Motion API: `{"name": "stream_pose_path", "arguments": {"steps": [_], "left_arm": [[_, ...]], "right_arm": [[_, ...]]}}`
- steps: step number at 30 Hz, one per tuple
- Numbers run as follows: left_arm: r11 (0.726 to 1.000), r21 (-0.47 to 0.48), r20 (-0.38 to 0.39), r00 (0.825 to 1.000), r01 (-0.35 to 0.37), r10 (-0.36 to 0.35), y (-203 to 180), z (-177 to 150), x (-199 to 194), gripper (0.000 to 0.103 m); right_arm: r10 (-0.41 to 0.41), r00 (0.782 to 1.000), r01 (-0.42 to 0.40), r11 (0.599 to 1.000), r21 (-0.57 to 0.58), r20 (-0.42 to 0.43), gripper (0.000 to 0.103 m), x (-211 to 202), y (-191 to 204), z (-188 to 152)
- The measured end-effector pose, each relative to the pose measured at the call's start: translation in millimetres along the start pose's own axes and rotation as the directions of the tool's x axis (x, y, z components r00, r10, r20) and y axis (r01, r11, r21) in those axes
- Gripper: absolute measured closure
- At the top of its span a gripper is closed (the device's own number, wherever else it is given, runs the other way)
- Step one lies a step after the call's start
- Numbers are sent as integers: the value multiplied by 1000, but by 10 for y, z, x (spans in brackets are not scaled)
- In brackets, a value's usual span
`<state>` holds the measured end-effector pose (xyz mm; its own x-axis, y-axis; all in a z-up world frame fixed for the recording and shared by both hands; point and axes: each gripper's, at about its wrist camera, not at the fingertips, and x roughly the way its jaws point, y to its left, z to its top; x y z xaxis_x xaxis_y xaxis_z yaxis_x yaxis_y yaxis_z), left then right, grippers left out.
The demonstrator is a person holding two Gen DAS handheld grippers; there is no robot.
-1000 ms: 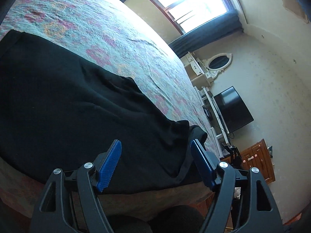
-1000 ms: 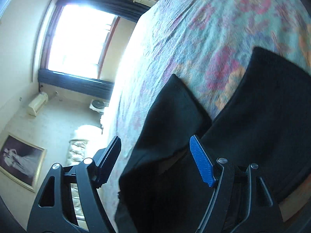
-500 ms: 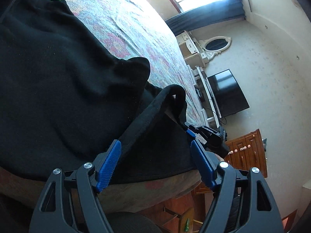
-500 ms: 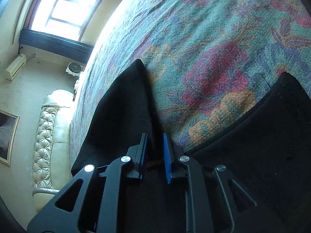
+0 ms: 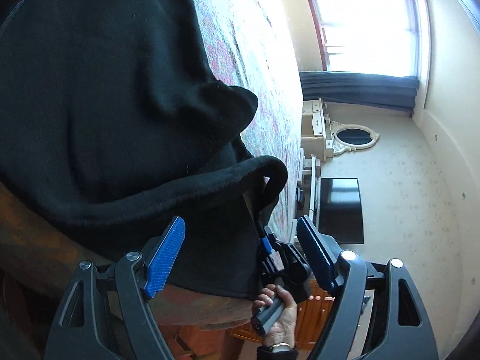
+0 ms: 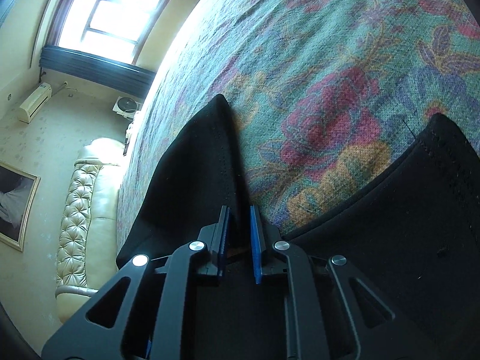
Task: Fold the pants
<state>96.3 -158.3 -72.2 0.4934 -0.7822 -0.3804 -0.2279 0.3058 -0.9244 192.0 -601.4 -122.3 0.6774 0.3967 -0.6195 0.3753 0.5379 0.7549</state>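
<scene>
Black pants lie on a floral bedspread at the bed's edge. My left gripper is open, its blue pads either side of a raised thick hem of the pants without closing on it. My right gripper is shut on the edge of one black pant leg and lifts it off the bed; the other leg lies to its right. The right gripper also shows in the left wrist view, pinching the pants, with a hand on its handle.
In the left wrist view there is a window, a TV, a cream dresser with an oval mirror and a wooden cabinet. In the right wrist view a tufted cream sofa stands beside the bed.
My right gripper has closed on the pant leg's edge and raised it. My left gripper has moved in close to the lifted hem and stays open.
</scene>
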Motion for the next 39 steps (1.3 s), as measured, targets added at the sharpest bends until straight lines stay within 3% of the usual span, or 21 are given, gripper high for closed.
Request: {"name": "stream_pose_path", "arguments": {"steps": [5,10,17,23,27,30,31,33,34,35,36,37,39], "left_arm": [[992,-129,31,1000,-1,5,157,44,81,27],[923,-383,78,997,40,-11,487,144,120,27],[921,-388,41,999,44,-30,466,198,157,27],[852,-523,-5,1000,16,-21,494,107,171,27],[866,-500,4,1000,7,-6,432,84,210,27],[880,-474,10,999,-34,44,425,125,222,27],[880,-471,4,998,-53,62,413,139,241,27],[891,-449,5,998,-60,69,378,166,222,27],[902,-427,10,997,-66,78,357,157,222,37],[914,-396,5,995,-90,100,337,171,232,57],[924,-357,-16,990,-140,143,315,193,258,67],[929,-322,-36,983,-183,181,275,177,310,85],[925,-331,-37,982,-186,184,346,156,315,90]], "right_arm": [[8,1000,-8,1000,-7,-1,90,-38,-29,-18],[36,999,-36,999,-6,23,91,-176,-14,-17],[110,990,-109,994,-15,86,93,-537,-33,23],[170,975,-163,985,-58,143,93,-965,66,96],[195,966,-184,980,-80,171,93,-1238,79,108],[214,958,-200,975,-92,191,93,-1444,56,97],[226,954,-210,973,-97,197,98,-1515,51,87],[248,946,-232,968,-100,207,99,-1648,33,71],[250,946,-232,967,-105,205,99,-1696,22,67],[242,948,-223,969,-108,209,99,-1733,4,57],[236,949,-218,970,-107,208,99,-1752,-26,39],[240,950,-224,970,-97,200,99,-1759,-64,27],[262,951,-254,965,-65,166,97,-1718,-77,-31]]}}
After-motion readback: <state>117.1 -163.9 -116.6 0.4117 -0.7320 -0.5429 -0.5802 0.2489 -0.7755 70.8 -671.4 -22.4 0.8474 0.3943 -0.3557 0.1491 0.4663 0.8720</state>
